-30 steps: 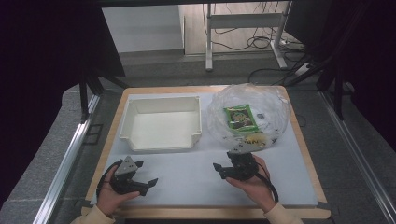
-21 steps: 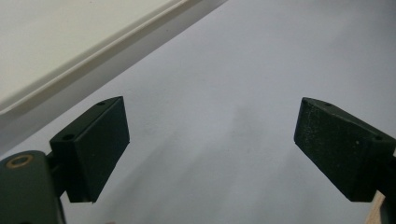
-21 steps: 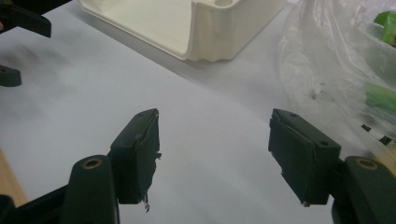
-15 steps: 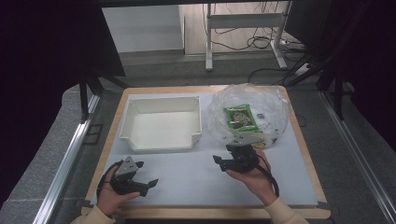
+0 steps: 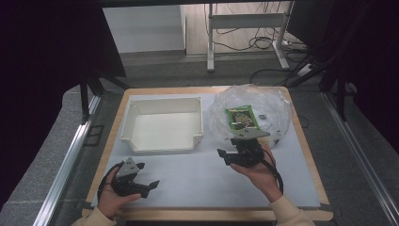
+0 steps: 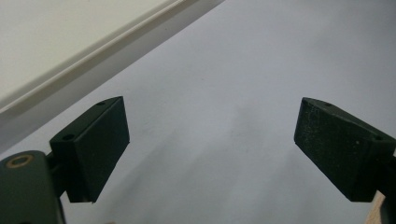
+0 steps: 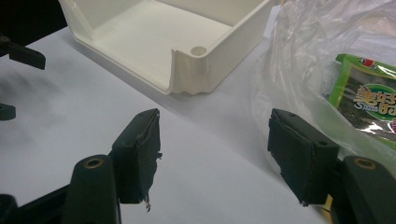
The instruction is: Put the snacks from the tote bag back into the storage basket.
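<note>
At centre right of the high view, the right gripper hovers with jaws apart and empty, having just been closing slightly, just below the crumpled clear plastic bag holding a green printed snack packet. The left gripper, lower left, also gapes empty over the pale grey table mat. An open white plastic tray sits at centre left.

The tray is cream-white on a pale grey mat. Right of the tray, a clear bag holds a green packet (yellow lettering, dark picture). Both grippers are black.
</note>
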Motion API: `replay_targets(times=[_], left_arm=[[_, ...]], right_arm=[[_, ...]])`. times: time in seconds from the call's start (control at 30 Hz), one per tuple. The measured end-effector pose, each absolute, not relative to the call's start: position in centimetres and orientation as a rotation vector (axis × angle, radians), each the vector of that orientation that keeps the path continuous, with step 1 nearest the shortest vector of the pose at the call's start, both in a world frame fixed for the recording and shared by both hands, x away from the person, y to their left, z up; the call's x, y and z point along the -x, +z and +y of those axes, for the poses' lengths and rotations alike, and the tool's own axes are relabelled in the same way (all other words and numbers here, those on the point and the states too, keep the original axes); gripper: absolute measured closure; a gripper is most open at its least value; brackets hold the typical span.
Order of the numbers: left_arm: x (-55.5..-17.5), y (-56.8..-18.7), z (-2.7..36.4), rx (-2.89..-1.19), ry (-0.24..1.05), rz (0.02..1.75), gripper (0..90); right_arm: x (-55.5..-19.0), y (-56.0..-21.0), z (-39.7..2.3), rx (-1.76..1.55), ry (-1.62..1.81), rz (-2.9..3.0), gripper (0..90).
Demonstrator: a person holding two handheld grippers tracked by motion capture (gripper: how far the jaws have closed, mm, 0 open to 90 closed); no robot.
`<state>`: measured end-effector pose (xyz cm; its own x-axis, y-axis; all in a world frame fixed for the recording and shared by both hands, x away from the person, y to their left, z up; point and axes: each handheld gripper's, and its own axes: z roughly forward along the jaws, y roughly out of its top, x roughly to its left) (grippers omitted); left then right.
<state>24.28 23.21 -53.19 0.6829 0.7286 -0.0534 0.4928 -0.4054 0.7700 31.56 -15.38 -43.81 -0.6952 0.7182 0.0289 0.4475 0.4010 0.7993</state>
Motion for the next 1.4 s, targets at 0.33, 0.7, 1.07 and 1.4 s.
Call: replay_targets(times=[0.33, 0.7, 1.07, 1.4], left_arm=[[-24.3, -53.2, 23.3, -2.084, 0.37, 0.939, 10.3], [-24.3, -53.2, 23.3, -2.087, 0.373, 0.936, 10.4], [-24.4, -53.1, 23.5, -2.084, 0.369, 0.934, 10.4], [-24.3, -53.1, 23.4, -2.081, 0.363, 0.937, 10.4]], right_arm=[[-32.7, -42.9, -15.8, -1.042, 1.202, 2.317, 34.8], [-33.6, -42.0, -16.2, -1.06, 1.21, 2.295, 34.6], [-35.2, -41.6, -16.5, -1.087, 1.198, 2.273, 34.2], [-36.9, -41.6, -17.3, -1.146, 1.195, 2.264, 34.0]])
